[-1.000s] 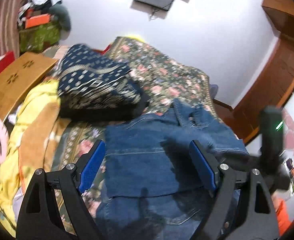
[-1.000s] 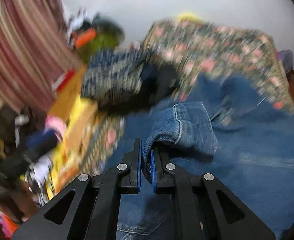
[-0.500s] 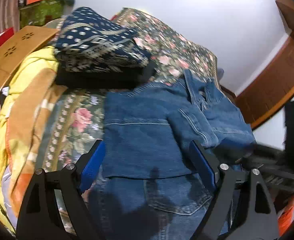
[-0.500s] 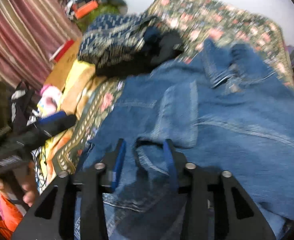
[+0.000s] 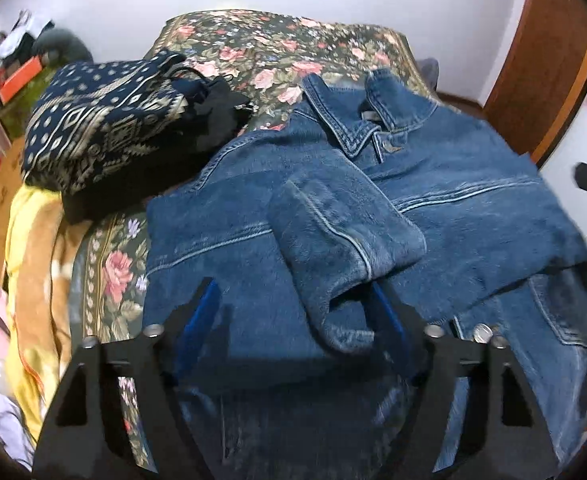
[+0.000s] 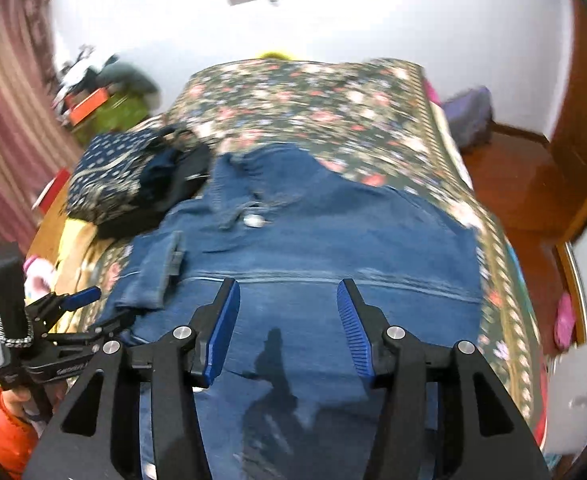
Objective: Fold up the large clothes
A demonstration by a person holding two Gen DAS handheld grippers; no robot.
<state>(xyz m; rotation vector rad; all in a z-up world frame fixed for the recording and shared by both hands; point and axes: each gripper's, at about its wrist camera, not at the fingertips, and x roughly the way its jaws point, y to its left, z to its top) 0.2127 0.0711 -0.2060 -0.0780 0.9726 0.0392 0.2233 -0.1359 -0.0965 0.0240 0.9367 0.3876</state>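
**A:** How do the grippers stand?

**B:** The left gripper (image 5: 293, 312) has its blue-padded fingers spread wide. The folded-over sleeve (image 5: 345, 240) of the denim jacket (image 5: 473, 200) lies between them, its cuff end covering part of the right-hand pad. Whether either pad actually touches the cloth I cannot tell. The right gripper (image 6: 289, 320) is also spread wide and holds nothing; it hangs over the jacket's back panel, and its shadow falls on the denim below.

**A:** And where is the jacket?

**B:** Spread flat on the bed (image 6: 333, 100), on a dark floral bedspread, collar (image 5: 357, 128) toward the far wall. In the right wrist view the sleeve rests across the jacket's left side, and the left gripper shows at the picture's left edge, beside it.

**A:** What else is around?

**B:** A navy patterned cloth (image 5: 101, 120) sits folded on the bed's left side with a black garment (image 5: 213, 108) against it, touching the jacket's shoulder. A yellow and orange blanket (image 5: 33, 248) hangs off the left edge. Beyond are a white wall (image 6: 373, 12), a striped curtain (image 6: 1, 128) on the left and a wooden door (image 5: 549, 60) on the right.

**A:** Anything hard to read?

**B:** The jacket's lower hem is hidden behind both gripper bodies. The right wrist view is blurred, so the clutter by the curtain cannot be made out. A dark object high on the wall is cut off at the top.
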